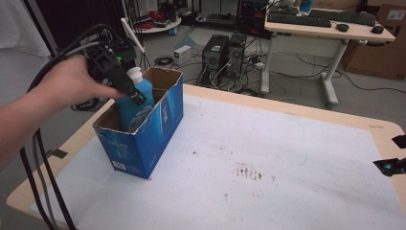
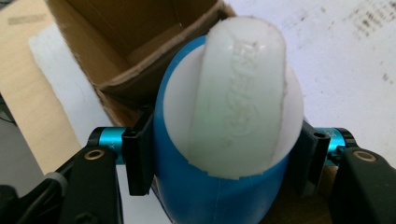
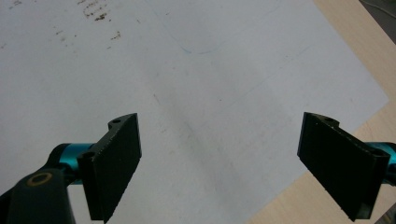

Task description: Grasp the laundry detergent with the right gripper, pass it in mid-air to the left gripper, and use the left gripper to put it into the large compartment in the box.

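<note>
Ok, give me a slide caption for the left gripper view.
Left gripper clamps a blue bottle by its sides above the open cardboard box.

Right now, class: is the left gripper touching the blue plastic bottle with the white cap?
Touching. In the left gripper view, the left gripper has both black jaws pressed against opposite sides of the blue plastic bottle, with no gap showing.

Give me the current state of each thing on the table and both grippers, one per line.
Blue bottle: upright, white cap shut, clamped at its shoulder, partly down in the box.
Cardboard box: top open, upright on the table, torn rim.
Left gripper: shut on the blue bottle, over the box.
Right gripper: open, empty, above the white sheet.
White sheet: flat on the table, smudged with dark marks.
</note>
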The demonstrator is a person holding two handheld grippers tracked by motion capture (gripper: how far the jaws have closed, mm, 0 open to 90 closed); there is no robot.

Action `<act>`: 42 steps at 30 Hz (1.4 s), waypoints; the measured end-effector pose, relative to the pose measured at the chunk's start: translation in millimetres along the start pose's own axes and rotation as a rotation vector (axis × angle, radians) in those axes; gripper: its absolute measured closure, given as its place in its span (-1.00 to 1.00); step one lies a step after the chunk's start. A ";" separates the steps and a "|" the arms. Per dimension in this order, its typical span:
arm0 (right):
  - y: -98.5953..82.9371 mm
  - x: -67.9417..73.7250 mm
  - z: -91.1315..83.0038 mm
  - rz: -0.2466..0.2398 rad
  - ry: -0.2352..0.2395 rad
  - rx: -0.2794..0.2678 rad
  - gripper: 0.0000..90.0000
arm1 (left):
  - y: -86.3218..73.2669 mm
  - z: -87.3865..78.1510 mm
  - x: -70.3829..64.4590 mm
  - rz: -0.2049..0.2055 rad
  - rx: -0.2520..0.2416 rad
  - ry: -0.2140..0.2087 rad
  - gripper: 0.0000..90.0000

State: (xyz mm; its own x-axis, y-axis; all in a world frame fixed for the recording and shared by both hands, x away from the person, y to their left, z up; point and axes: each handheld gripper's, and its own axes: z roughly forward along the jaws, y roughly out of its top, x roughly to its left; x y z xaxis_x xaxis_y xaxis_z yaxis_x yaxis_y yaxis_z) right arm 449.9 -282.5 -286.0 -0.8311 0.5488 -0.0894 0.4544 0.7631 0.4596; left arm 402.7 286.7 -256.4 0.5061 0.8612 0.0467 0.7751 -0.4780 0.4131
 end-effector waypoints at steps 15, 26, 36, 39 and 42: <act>-2.3 2.2 3.1 -0.002 0.000 0.008 -0.72 | -10.7 31.1 -4.6 0.043 0.054 0.004 -0.16; -2.9 2.7 4.7 -0.002 0.001 0.012 -0.72 | -12.0 30.3 -4.2 0.069 0.072 -0.001 -0.17; -5.2 2.9 3.8 0.002 0.001 0.011 -0.72 | -12.1 30.5 -5.4 0.085 0.076 0.013 -0.17; -5.4 3.0 4.4 0.000 0.001 0.012 -0.72 | -12.2 30.5 -5.2 0.086 0.077 0.012 -0.17; -5.2 3.6 4.8 0.002 0.002 0.016 -0.72 | -12.2 30.5 -5.2 0.086 0.077 0.011 -0.17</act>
State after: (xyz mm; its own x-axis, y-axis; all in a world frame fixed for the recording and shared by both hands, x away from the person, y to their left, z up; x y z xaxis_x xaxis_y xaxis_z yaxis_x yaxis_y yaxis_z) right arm 446.1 -282.8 -293.0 -0.8306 0.5500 -0.0870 0.4614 0.7672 0.4456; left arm 402.1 282.8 -289.4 0.5681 0.8181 0.0892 0.7559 -0.5616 0.3364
